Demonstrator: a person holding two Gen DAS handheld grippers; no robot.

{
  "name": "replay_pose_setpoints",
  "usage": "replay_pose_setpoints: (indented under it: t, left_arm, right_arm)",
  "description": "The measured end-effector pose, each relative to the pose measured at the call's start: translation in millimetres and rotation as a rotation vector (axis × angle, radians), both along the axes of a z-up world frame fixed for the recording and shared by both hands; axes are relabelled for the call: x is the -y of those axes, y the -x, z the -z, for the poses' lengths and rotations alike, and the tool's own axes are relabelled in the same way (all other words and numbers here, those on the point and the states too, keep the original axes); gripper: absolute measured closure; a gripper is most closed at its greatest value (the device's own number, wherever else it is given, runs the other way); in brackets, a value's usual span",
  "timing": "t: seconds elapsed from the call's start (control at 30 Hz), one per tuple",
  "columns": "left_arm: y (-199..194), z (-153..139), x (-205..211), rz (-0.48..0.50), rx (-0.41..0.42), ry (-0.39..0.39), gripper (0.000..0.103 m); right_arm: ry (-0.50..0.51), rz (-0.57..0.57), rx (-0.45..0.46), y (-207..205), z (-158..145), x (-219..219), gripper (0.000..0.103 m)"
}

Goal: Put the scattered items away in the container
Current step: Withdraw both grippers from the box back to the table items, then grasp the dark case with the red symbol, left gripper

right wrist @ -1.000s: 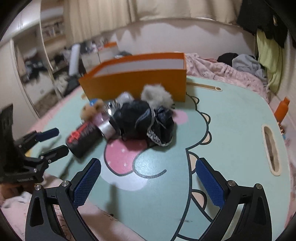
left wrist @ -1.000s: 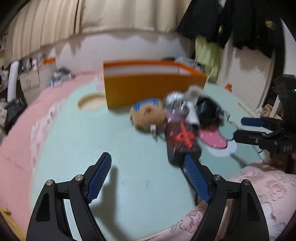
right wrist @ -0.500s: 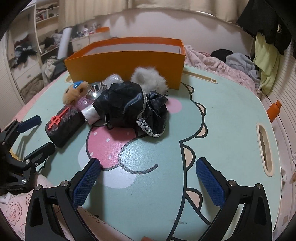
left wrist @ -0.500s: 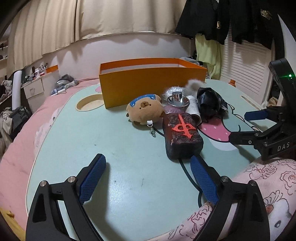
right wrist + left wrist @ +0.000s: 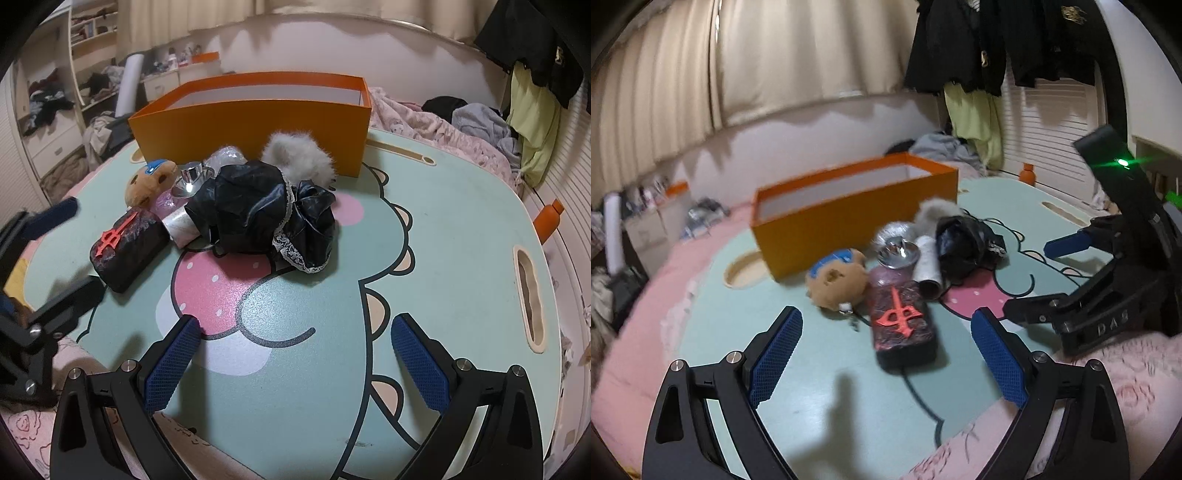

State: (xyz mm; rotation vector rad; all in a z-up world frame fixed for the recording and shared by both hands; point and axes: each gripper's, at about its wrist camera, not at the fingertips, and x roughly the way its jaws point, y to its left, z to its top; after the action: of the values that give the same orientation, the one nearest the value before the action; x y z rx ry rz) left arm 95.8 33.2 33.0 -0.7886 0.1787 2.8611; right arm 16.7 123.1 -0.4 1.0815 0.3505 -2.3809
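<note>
The left claw (image 5: 886,350) hangs low over the near edge of the bench (image 5: 820,391), its two blue pads spread wide with nothing between them. It points at the dark pouch with a red symbol (image 5: 903,325), which lies just ahead of the gap. The right claw (image 5: 295,360) is also released, pads far apart, low over the printed cartoon on the bench, and it holds nothing.

The bench is a pale green board with a cartoon animal drawing and slot handles at its sides. It rests on a pink bedcover (image 5: 635,332). Behind are cream curtains, dark clothes on hangers, and shelves with mixed things at the left in the right wrist view.

The scattered items lie in one group in front of the orange box (image 5: 255,110): a brown plush toy (image 5: 149,181), the dark pouch, a bottle with a shiny silver cap (image 5: 190,177), a white roll (image 5: 179,227), a black garment with lace trim (image 5: 262,212) and a grey fluffy ball (image 5: 299,157), which touches the box wall. The box stands open at the far side; only bare white inner walls are visible, the bottom is hidden.
</note>
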Motion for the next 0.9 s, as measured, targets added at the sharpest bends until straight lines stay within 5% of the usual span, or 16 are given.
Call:
replay_pose_setpoints:
  t: [0.07, 0.13, 0.27, 0.4, 0.63, 0.9]
  left_arm:
    - [6, 4, 2, 0.009, 0.034, -0.029, 0.014]
    - [7, 8, 3, 0.006, 0.045, -0.044, 0.038]
    - [10, 18, -5, 0.047, 0.078, -0.038, 0.062]
    - [2, 17, -8, 0.063, 0.043, -0.044, 0.062]
    - [-16, -2, 24, 0.001, -0.093, -0.138, 0.062]
    - [-32, -48, 66, -0.130, -0.293, -0.150, 0.062]
  right_arm:
    - [0.005, -0.003, -0.003, 0, 0, -1, 0.000]
    - [0.006, -0.002, -0.005, -1, 0, -1, 0.000]
    - [0.007, -0.002, -0.006, -2, -1, -1, 0.000]
    - [0.036, 0.000, -0.003, -2, -3, -3, 0.000]
    - [0.234, -0.005, 0.013, 1, -18, -22, 0.000]
    - [0.237, -0.021, 0.018, 18, -29, -5, 0.001]
